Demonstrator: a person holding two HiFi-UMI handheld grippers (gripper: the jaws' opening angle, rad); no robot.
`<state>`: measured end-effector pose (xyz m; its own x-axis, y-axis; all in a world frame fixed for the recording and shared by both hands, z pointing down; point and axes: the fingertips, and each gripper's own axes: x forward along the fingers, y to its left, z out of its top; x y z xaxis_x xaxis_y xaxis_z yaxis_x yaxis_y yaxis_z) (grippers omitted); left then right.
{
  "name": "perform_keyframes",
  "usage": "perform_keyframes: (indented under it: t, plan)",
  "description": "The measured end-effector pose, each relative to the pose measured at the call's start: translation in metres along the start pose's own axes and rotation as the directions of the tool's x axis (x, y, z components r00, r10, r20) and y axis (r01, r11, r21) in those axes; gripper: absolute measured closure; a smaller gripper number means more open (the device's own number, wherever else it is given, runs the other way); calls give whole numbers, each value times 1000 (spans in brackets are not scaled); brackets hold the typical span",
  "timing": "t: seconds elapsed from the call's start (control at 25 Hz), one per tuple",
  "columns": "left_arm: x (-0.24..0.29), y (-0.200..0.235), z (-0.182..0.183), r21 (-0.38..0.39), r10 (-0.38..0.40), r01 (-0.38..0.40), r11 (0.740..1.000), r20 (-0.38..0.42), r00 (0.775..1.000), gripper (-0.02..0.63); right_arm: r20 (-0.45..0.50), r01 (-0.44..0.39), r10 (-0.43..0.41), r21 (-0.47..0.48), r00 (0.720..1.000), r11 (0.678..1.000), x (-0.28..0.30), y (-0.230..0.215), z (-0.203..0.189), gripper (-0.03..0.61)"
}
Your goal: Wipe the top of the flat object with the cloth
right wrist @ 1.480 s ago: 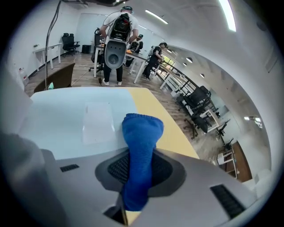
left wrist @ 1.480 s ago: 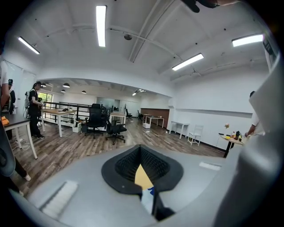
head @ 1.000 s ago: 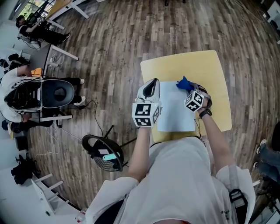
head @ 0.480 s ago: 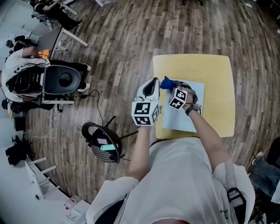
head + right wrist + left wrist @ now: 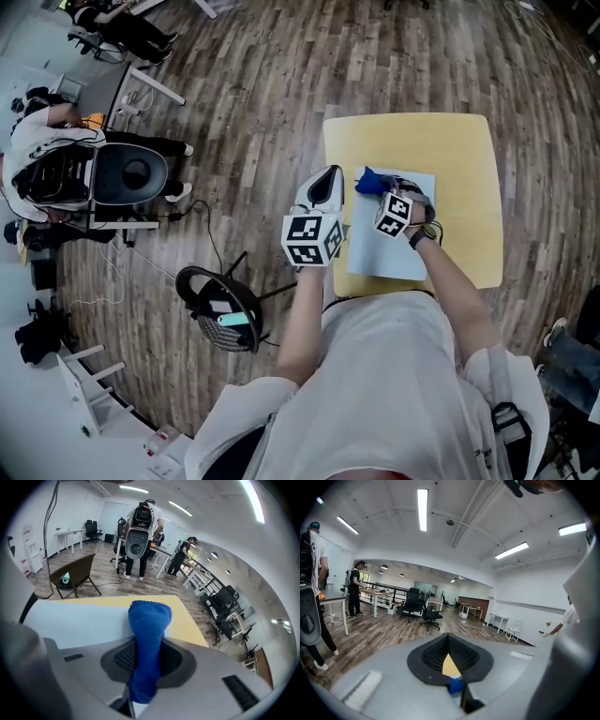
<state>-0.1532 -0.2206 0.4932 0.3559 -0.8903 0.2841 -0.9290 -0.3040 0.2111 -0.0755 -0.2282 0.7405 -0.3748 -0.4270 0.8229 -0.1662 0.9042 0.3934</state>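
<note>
The right hand-held gripper [image 5: 380,190] was clamped on the blue cloth [image 5: 368,180], whose free end stood out past the jaws at the far left corner of the flat object [image 5: 389,251]. That pale sheet lay on the yellow bench [image 5: 459,169], its long axis running back toward the person, so most of it lay nearer than the cloth. The left hand-held gripper [image 5: 322,187], jaws together and empty, hung just beside the sheet's left edge. Whether the cloth touched the sheet was unclear, and the forearm hid part of the sheet's right side.

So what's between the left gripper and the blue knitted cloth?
In the head view, only a strip of yellow tabletop and the left edge of the pale blue flat sheet.
</note>
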Motion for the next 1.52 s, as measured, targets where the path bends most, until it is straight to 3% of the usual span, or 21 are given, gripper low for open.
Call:
perform_keyframes:
  t: [0.4, 0.64, 0.76, 0.88, 1.04, 1.2, 1.36, 1.52]
  plan:
    - [18, -31, -2, 11, -90, 90, 996, -9, 996, 608, -154, 108, -82, 165, 985, 980, -45, -22, -121, 505]
    - [9, -29, 0, 7, -86, 86, 996, 3, 996, 608, -200, 133, -92, 201, 975, 971, -53, -23, -140, 505]
    - [1, -21, 0, -4, -61, 61, 998, 9, 998, 607, -185, 120, -71, 272, 980, 955, -55, -24, -122, 502]
    - [-9, -7, -4, -20, -25, 25, 999, 12, 1000, 607, -50, 63, -49, 341, 998, 938, -56, -19, -65, 502]
    - [-23, 14, -5, -37, 30, -29, 999, 19, 999, 607, 39, -28, 20, 208, 999, 978, -32, 2, 9, 502]
    - [-36, 29, -5, -42, 69, -69, 997, 18, 997, 608, 60, -89, 84, 91, 995, 992, -6, 23, 60, 497]
    - [-42, 35, -7, -42, 89, -89, 995, 14, 996, 608, 46, -97, 96, 22, 994, 995, 11, 31, 73, 492]
    - [-42, 29, -9, -39, 75, -74, 996, 15, 997, 607, 43, -84, 84, 0, 996, 996, 7, 36, 52, 492]
